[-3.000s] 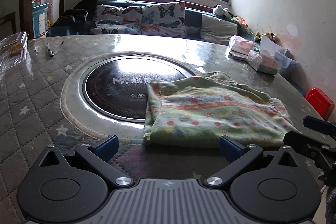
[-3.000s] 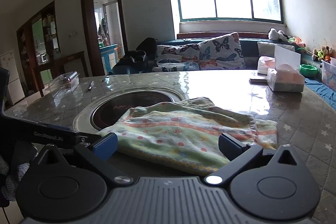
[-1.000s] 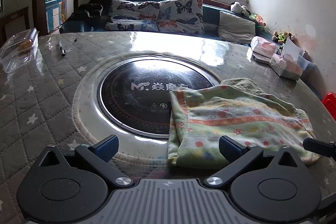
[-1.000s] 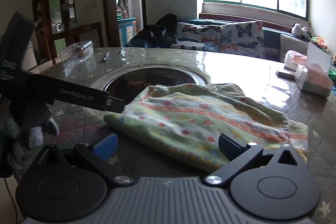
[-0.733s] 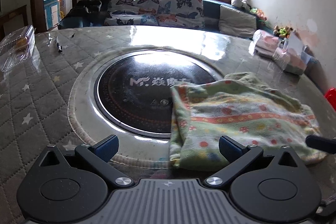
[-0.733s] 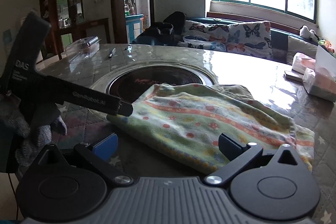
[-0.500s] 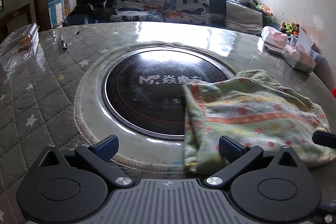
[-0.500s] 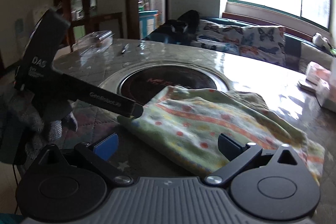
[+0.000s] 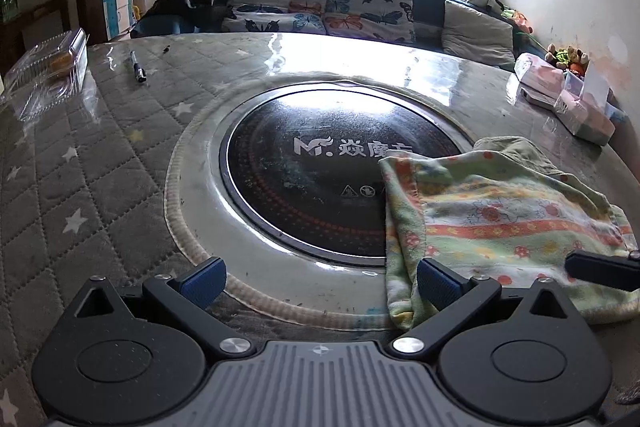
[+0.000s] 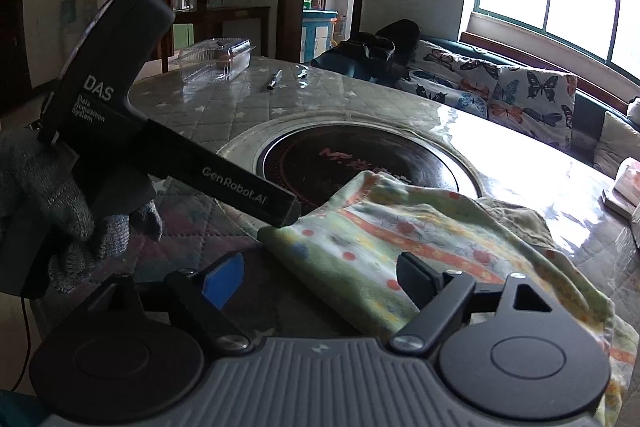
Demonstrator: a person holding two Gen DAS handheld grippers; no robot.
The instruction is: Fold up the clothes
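Note:
A folded green garment (image 9: 504,223) with orange stripes and red dots lies on the round table, partly over the black cooktop disc (image 9: 312,167). It also shows in the right wrist view (image 10: 420,239). My left gripper (image 9: 320,279) is open and empty at the garment's near left corner. My right gripper (image 10: 320,275) is open and empty over the garment's near edge. One finger of the left gripper (image 10: 224,183) reaches to the garment's corner in the right wrist view. A finger of the right gripper (image 9: 600,269) shows at the far right of the left wrist view.
A pen (image 9: 138,67) and a clear plastic box (image 9: 52,67) lie at the table's far left. Tissue packs and boxes (image 9: 576,103) stand at the far right. A sofa with butterfly cushions (image 9: 328,7) runs behind the table under the window.
Both grippers have shifted left along the table's near edge, so the garment sits further right in the left wrist view. The right gripper has turned left. Both stay open.

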